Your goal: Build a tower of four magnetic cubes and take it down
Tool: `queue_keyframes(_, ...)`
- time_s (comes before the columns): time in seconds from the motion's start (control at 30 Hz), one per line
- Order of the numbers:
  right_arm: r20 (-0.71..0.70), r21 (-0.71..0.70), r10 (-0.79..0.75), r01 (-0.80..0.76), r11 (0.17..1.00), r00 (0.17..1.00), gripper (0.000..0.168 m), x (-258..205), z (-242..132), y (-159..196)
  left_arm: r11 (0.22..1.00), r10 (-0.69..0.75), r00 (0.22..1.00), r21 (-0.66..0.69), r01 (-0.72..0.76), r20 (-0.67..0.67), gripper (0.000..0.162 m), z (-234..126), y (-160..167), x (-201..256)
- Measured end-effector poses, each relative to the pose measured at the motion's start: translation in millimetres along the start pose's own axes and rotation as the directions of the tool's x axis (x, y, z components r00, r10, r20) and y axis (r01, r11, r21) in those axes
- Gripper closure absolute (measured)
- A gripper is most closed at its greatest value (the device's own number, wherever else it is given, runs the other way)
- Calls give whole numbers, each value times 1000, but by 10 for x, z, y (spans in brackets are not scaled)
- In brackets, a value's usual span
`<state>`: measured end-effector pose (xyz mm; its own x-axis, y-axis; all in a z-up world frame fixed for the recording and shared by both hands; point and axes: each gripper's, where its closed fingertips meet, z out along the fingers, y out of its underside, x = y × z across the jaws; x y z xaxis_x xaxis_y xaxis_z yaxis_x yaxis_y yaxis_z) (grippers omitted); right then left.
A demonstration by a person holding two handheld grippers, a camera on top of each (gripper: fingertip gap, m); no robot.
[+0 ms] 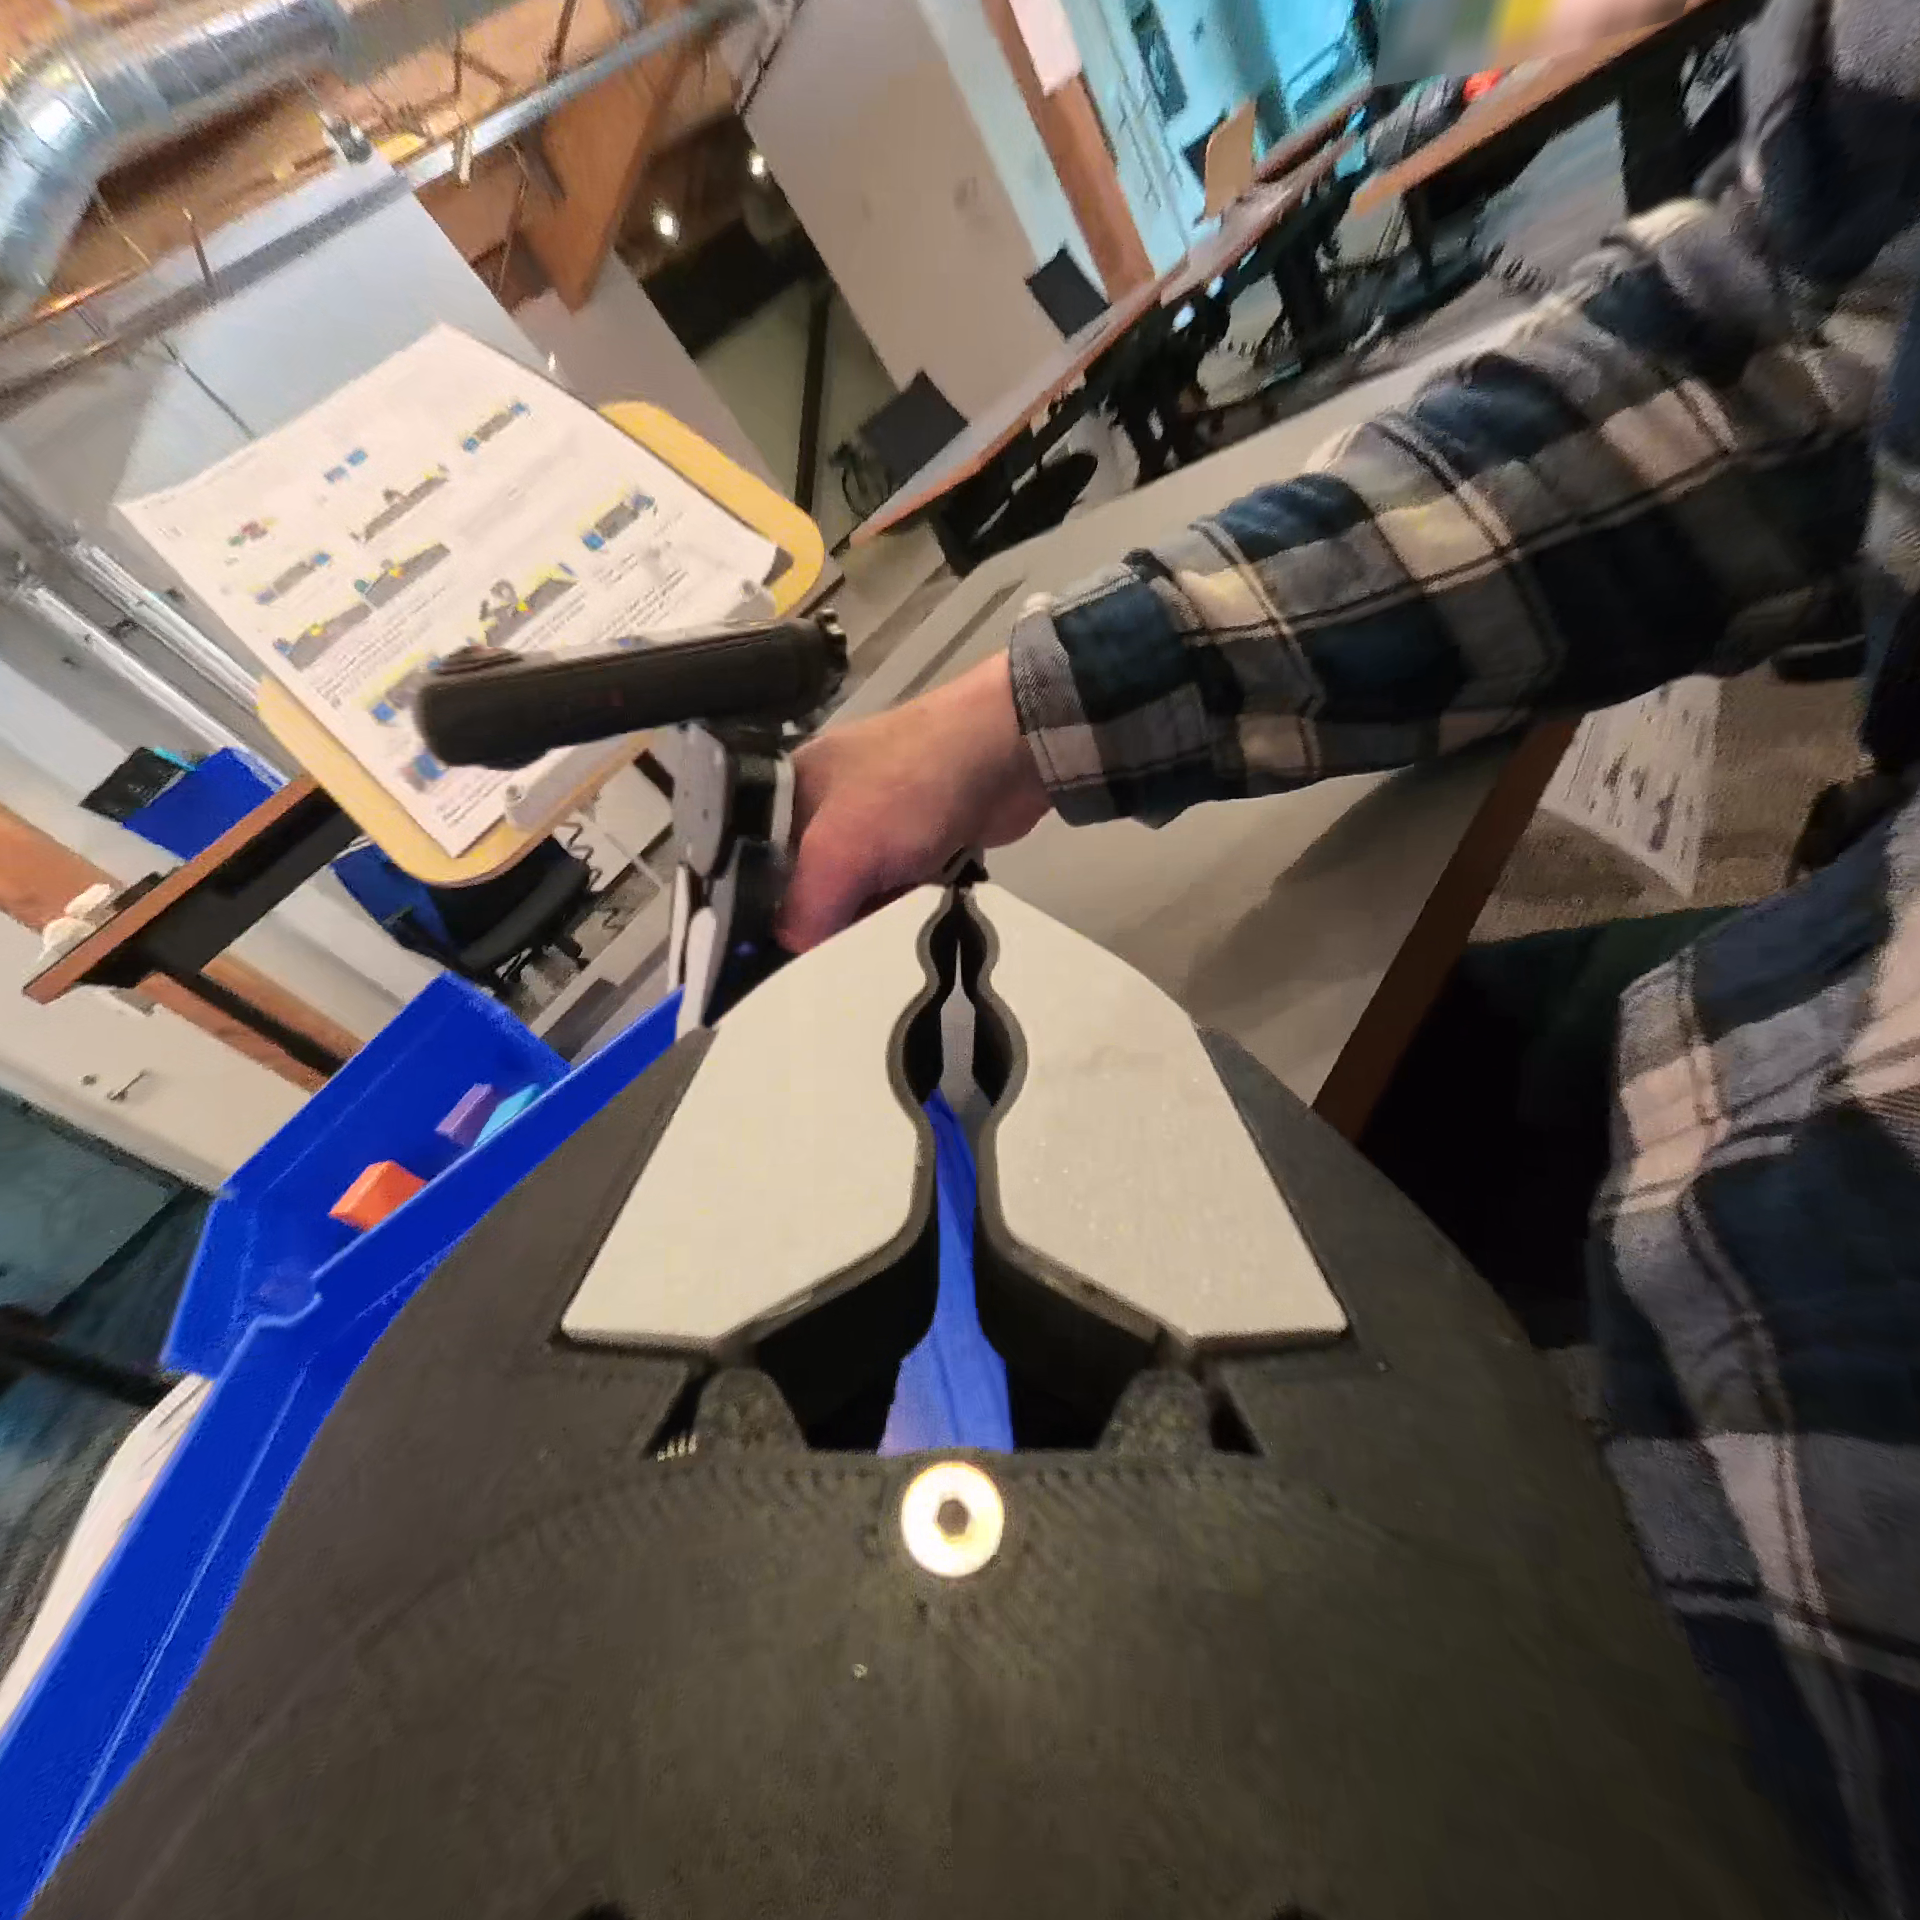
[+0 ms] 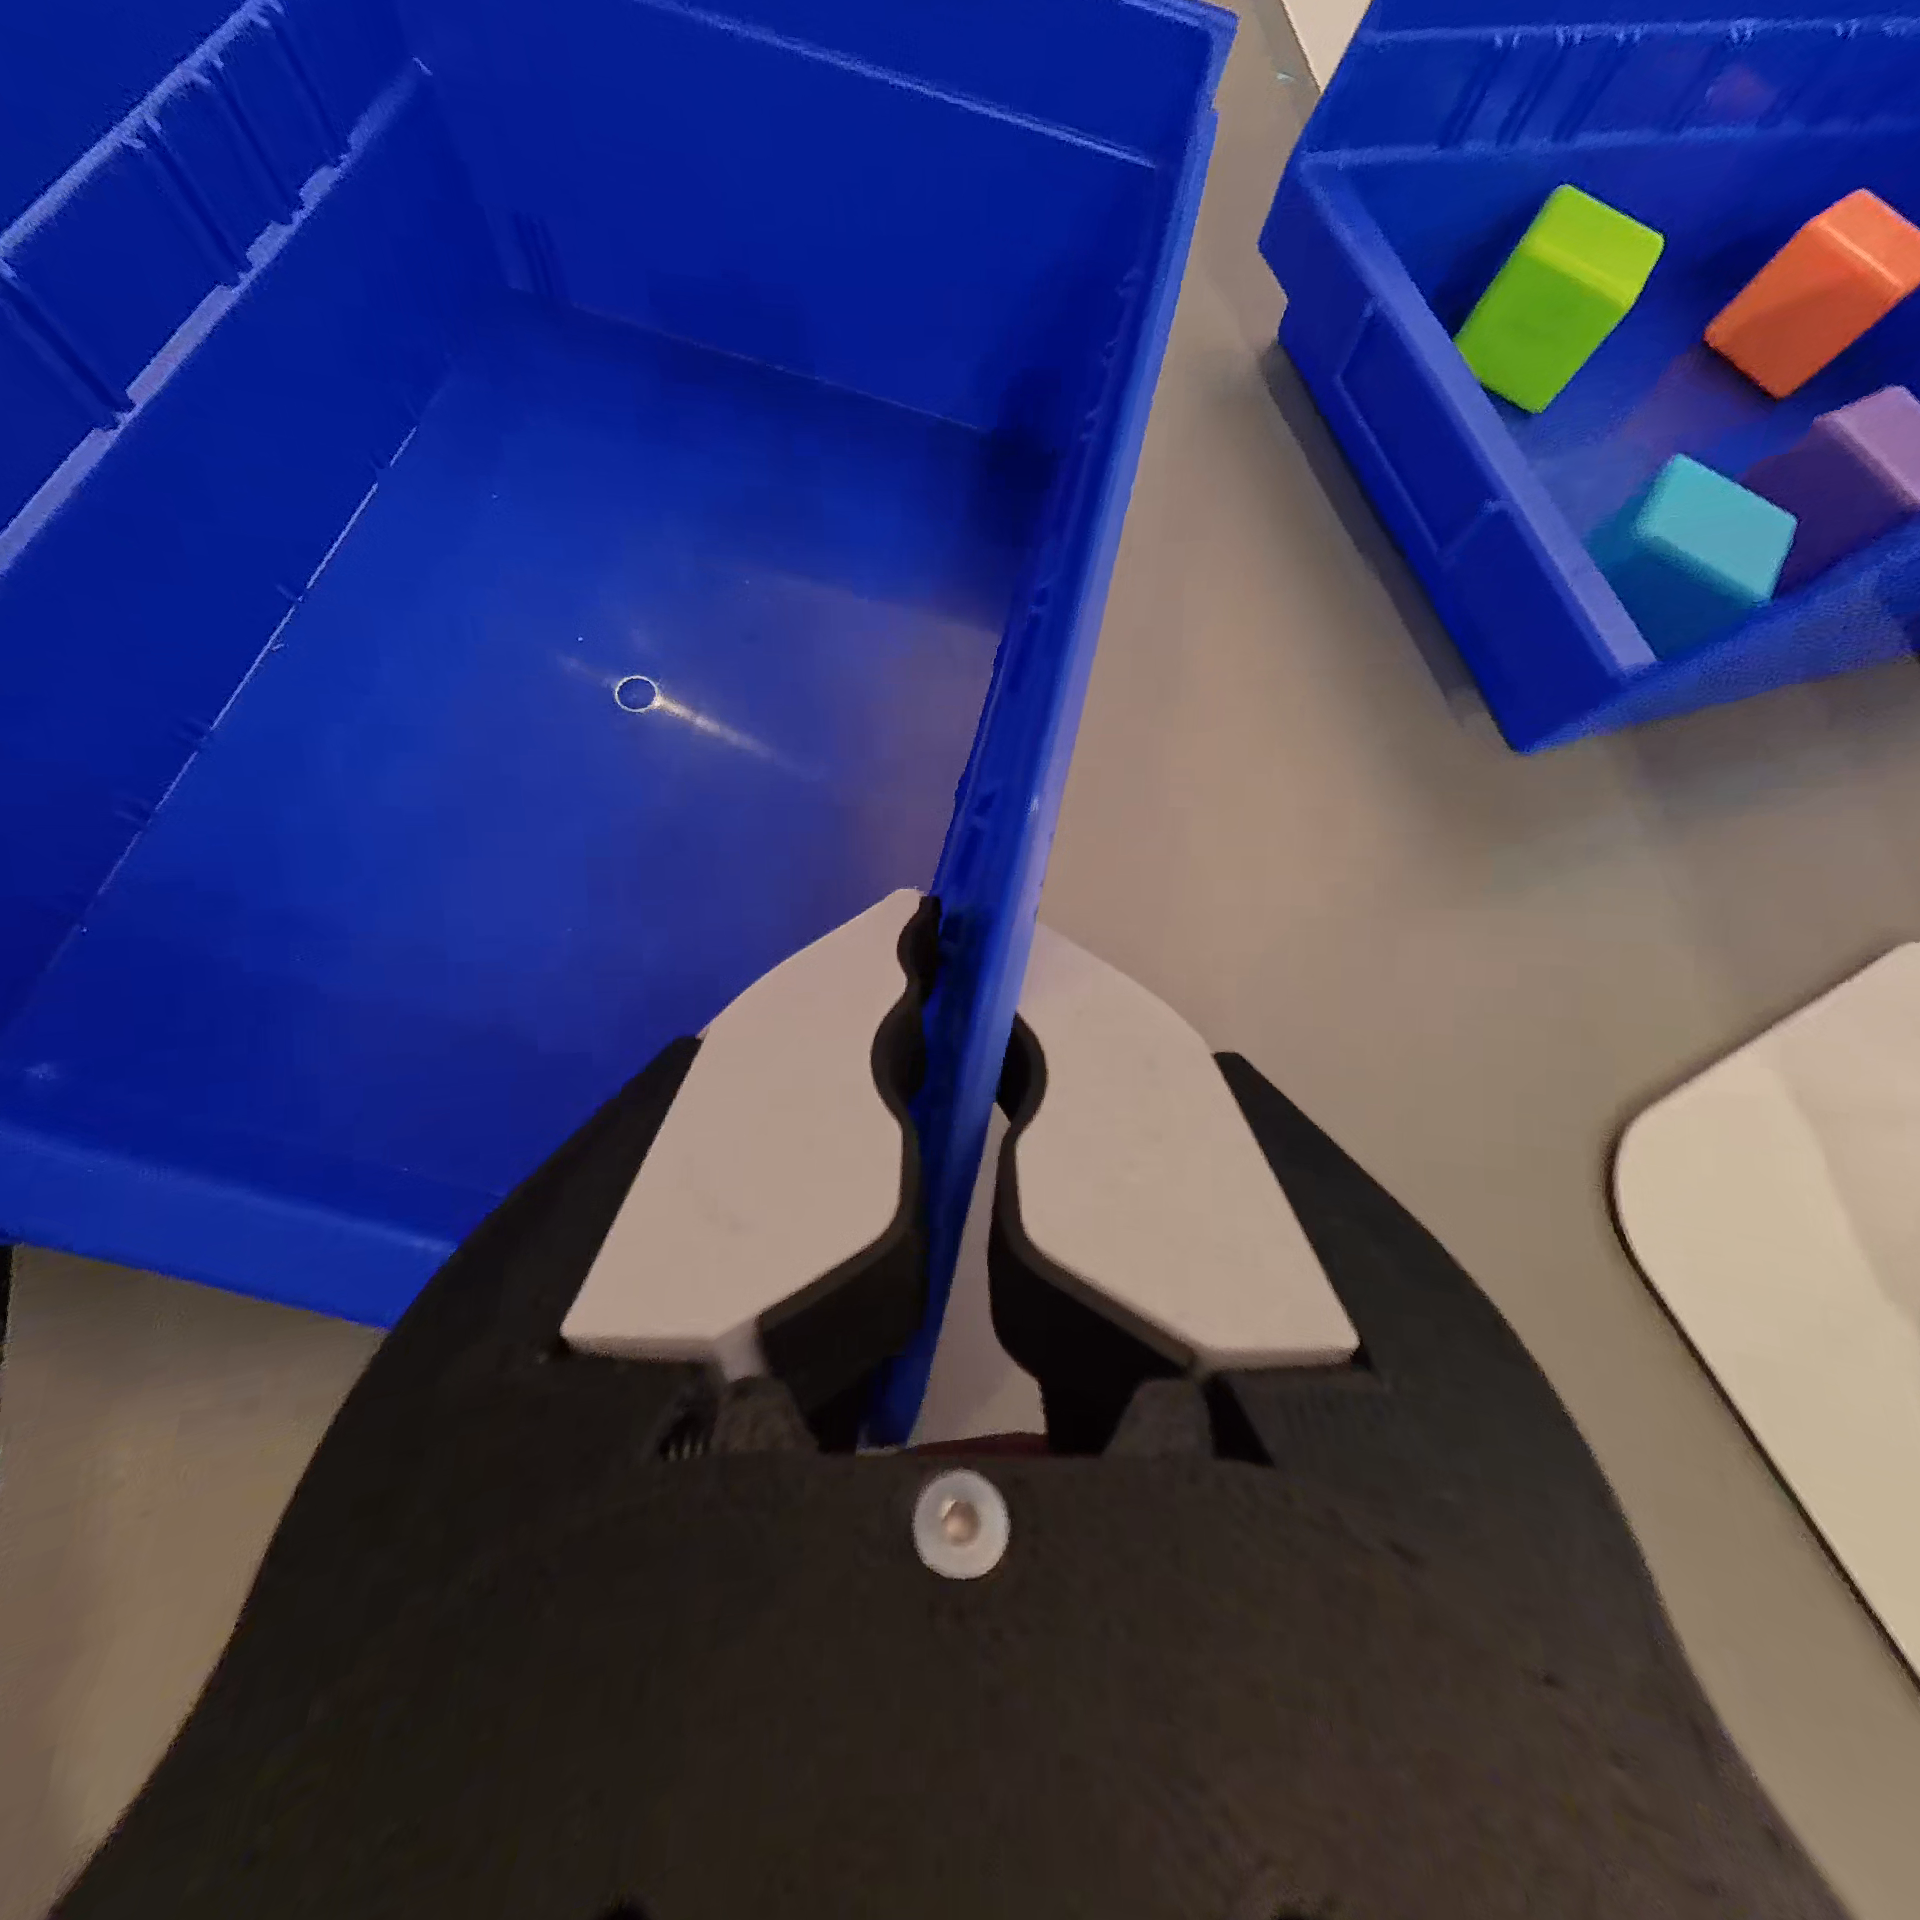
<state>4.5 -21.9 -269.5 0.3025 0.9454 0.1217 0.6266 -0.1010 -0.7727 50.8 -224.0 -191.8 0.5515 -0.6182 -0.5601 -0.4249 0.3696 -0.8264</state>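
Observation:
My right gripper [image 2: 966, 925] is shut on the right side wall of a large, empty blue bin [image 2: 1081, 582] on the grey table. A smaller blue bin [image 2: 1382, 436] at the upper right holds a green cube [image 2: 1553, 296], an orange cube [image 2: 1818, 291], a purple cube [image 2: 1849, 478] and a cyan cube [image 2: 1704, 540]. My left gripper [image 1: 961, 904] is shut on a blue bin wall [image 1: 951, 1299] that shows between its fingers. In the left wrist view the orange cube [image 1: 376, 1193] and the purple cube [image 1: 468, 1107] lie in a bin at the left.
A white board [image 2: 1787, 1247] with rounded corners lies on the table to the right. In the left wrist view a hand [image 1: 894, 810] in a plaid sleeve holds the other gripper [image 1: 717, 852]. A sheet with pictures on a board [image 1: 447, 582] stands behind.

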Motion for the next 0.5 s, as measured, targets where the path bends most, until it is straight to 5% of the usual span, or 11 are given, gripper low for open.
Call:
queue_keyframes(0.03,-2,-10,-1,1,1000,1000,159,32,-79,74,999,-11,1000,37,11,-8,162,-22,-54,9)
queue_keyframes(0.5,-40,-58,75,-78,995,996,160,308,-1471,1247,995,-60,998,-78,59,-2,162,212,373,37)
